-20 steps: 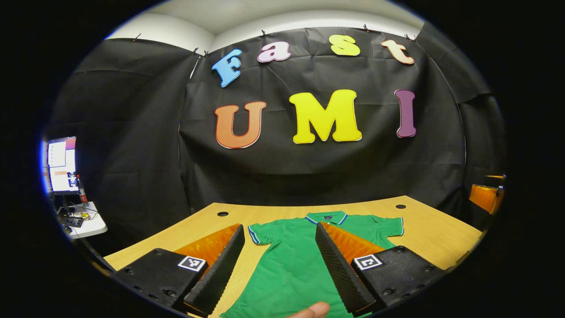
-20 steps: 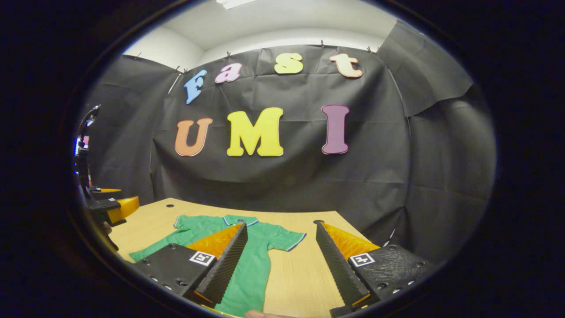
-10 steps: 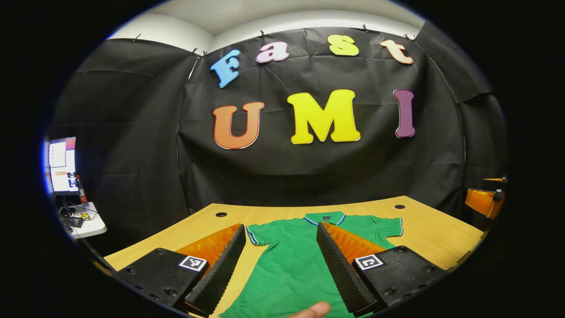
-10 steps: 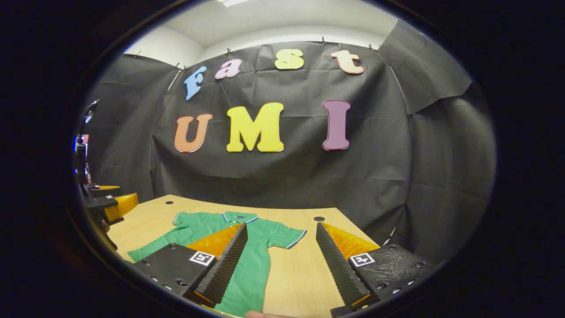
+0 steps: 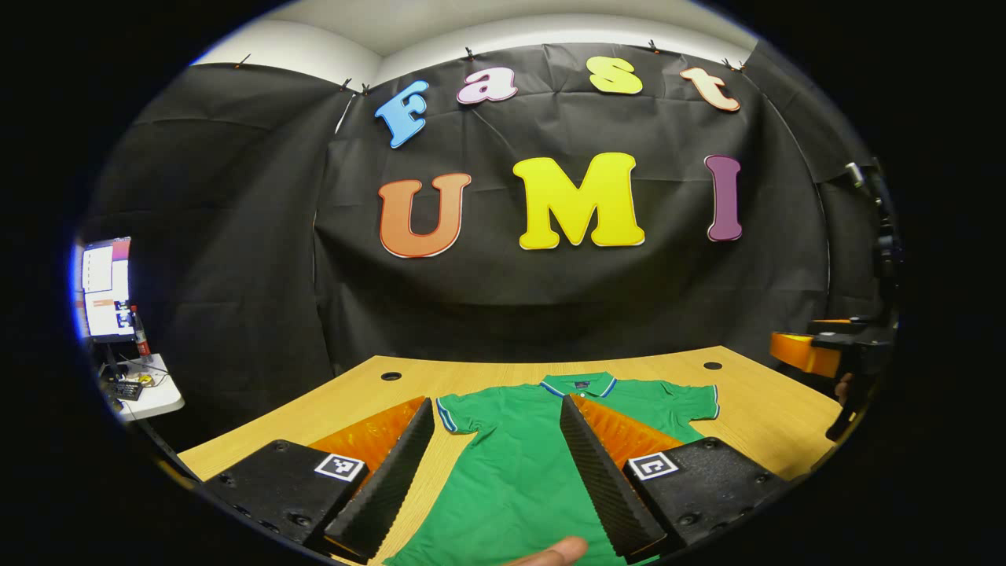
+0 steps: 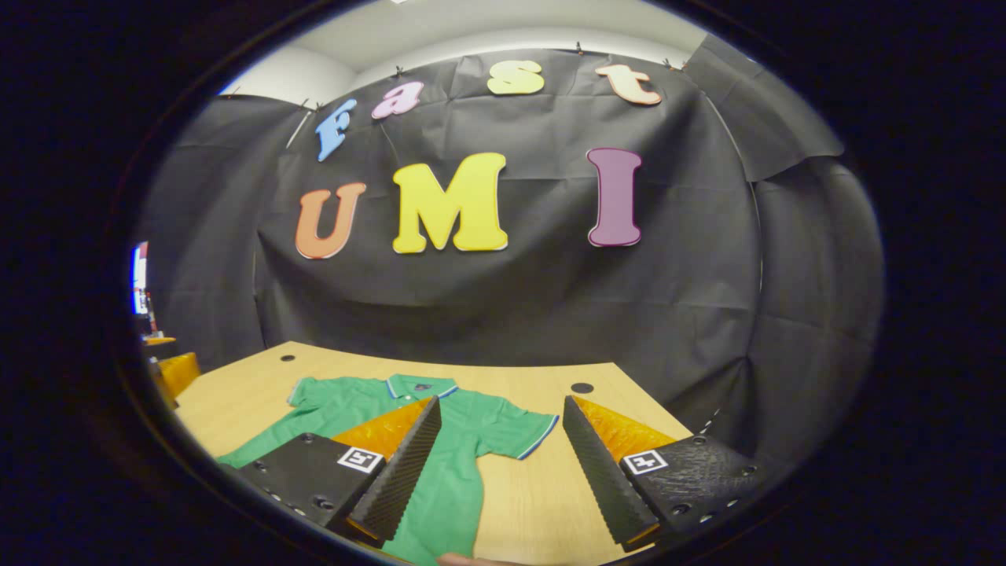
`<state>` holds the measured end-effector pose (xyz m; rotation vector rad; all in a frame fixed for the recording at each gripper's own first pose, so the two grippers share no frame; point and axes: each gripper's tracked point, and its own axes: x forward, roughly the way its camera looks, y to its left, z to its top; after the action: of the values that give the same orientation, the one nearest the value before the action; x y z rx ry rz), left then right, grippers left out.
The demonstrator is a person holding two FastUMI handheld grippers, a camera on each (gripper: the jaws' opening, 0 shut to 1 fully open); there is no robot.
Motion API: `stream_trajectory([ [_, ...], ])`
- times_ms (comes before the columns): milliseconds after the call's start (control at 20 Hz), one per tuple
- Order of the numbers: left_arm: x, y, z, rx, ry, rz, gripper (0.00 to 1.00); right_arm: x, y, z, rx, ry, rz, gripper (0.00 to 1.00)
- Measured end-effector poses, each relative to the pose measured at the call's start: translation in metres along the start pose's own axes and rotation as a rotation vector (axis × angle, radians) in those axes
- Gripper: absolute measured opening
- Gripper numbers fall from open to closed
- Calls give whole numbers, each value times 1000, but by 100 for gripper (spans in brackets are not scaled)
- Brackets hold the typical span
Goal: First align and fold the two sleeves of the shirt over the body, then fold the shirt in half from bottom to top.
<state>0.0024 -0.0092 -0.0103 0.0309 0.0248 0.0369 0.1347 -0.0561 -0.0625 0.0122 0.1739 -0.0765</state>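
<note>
A green polo shirt [image 5: 519,464] lies flat on the wooden table [image 5: 754,409], collar [image 5: 581,386] toward the far wall, both short sleeves spread out. My left gripper [image 5: 495,472] hovers open above the shirt's body with nothing between its fingers. In the right gripper view the same shirt [image 6: 464,448] lies left of centre, its right sleeve [image 6: 523,432] reaching between my fingers. My right gripper [image 6: 499,468] is open and empty above that sleeve side. The right gripper [image 5: 825,354] also shows at the far right of the left gripper view.
Cable holes [image 5: 391,376] [image 5: 713,366] sit near the table's far corners. A side table with a screen [image 5: 106,291] stands off to the left. A fingertip [image 5: 554,553] shows at the bottom edge. The black cloth wall rises just behind the table.
Both grippers have shifted a little; the right gripper now shows larger at the left gripper view's right edge. The right gripper view has tilted down and swung slightly. The shirt has not moved.
</note>
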Motion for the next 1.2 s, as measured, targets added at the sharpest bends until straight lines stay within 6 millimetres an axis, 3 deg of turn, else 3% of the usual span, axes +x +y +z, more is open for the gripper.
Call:
stream_trajectory([
  [250, 1, 6, 9, 24, -43, 33, 100, 107, -34, -42, -38, 121, -111, 95],
  [450, 5, 8, 14, 22, -57, 11, 100, 156, -50, -92, -40, 236, -133, 95],
  [650, 5, 6, 12, 18, -53, -7, 100, 189, -48, -124, -4, 308, -79, 96],
  [850, 8, 12, 8, 12, -42, 6, 100, 207, -42, -147, 37, 393, -78, 90],
  [1100, 8, 18, 8, 9, -37, 15, 100, 213, -49, -160, 73, 444, -136, 85],
  [1150, 8, 19, 8, 6, -37, 13, 100, 213, -46, -161, 99, 458, -133, 77],
  [1200, 8, 19, 8, 5, -35, 14, 100, 213, -43, -162, 121, 467, -127, 75],
])
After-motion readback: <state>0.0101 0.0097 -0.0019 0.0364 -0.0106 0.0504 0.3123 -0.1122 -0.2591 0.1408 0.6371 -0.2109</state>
